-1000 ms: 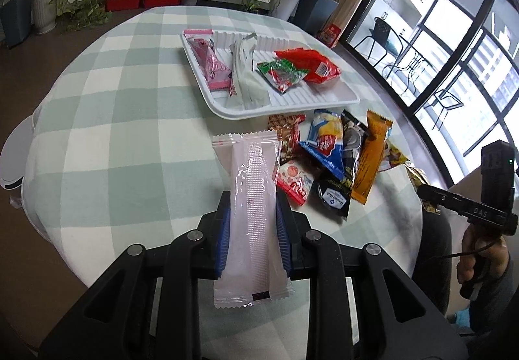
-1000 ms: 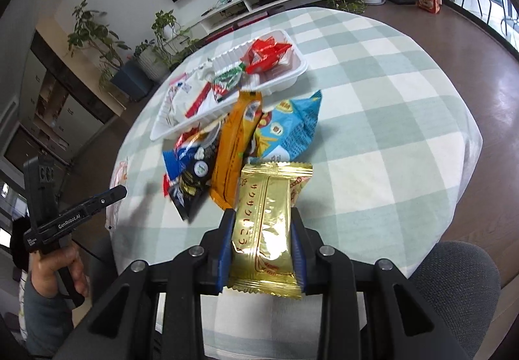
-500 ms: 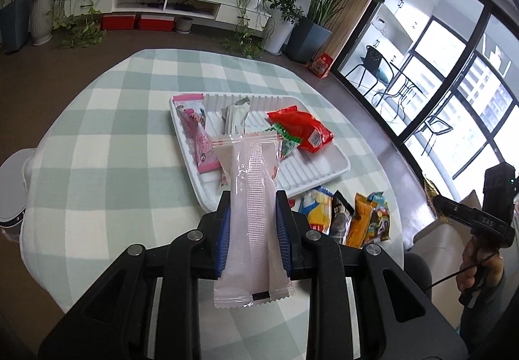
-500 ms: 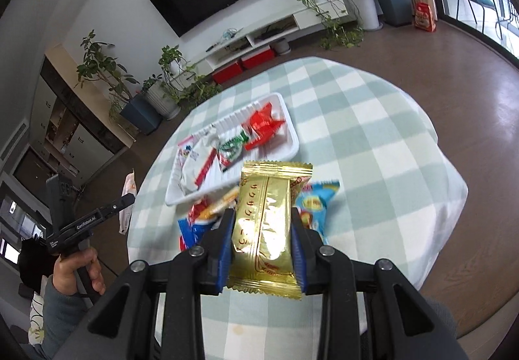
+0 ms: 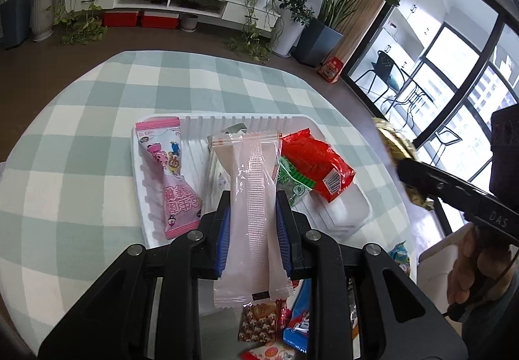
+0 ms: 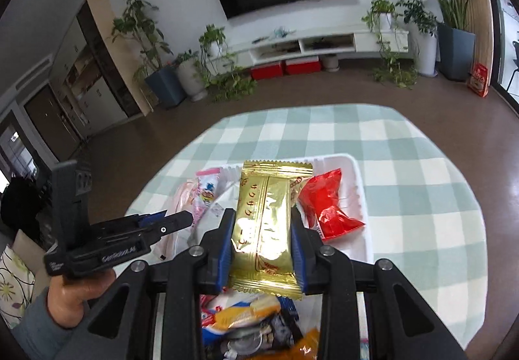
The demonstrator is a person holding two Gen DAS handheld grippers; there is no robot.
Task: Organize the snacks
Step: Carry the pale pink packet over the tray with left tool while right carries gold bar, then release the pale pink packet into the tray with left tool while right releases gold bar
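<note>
My left gripper (image 5: 253, 198) is shut on a long pale pink snack packet (image 5: 251, 214), held above the white ribbed tray (image 5: 334, 217). In the tray lie a pink cartoon packet (image 5: 165, 172), a red packet (image 5: 316, 159) and a green packet (image 5: 295, 181). My right gripper (image 6: 262, 220) is shut on a gold foil snack packet (image 6: 264, 227), also raised over the tray (image 6: 360, 198), where the red packet (image 6: 326, 207) shows. From the left wrist view the right gripper (image 5: 402, 165) comes in at the right with the gold packet (image 5: 392, 139).
A pile of loose snacks (image 5: 279, 327) lies on the green checked tablecloth (image 5: 81, 139) just below the grippers, also seen as loose snacks (image 6: 253, 324) in the right wrist view. A person's hand (image 6: 74, 292) holds the left gripper (image 6: 175, 220). Beyond the round table edge are floor and potted plants.
Both grippers have lifted and moved forward from the loose snack pile to above the tray, each still holding its packet. The right gripper has rolled, so the table looks more level.
</note>
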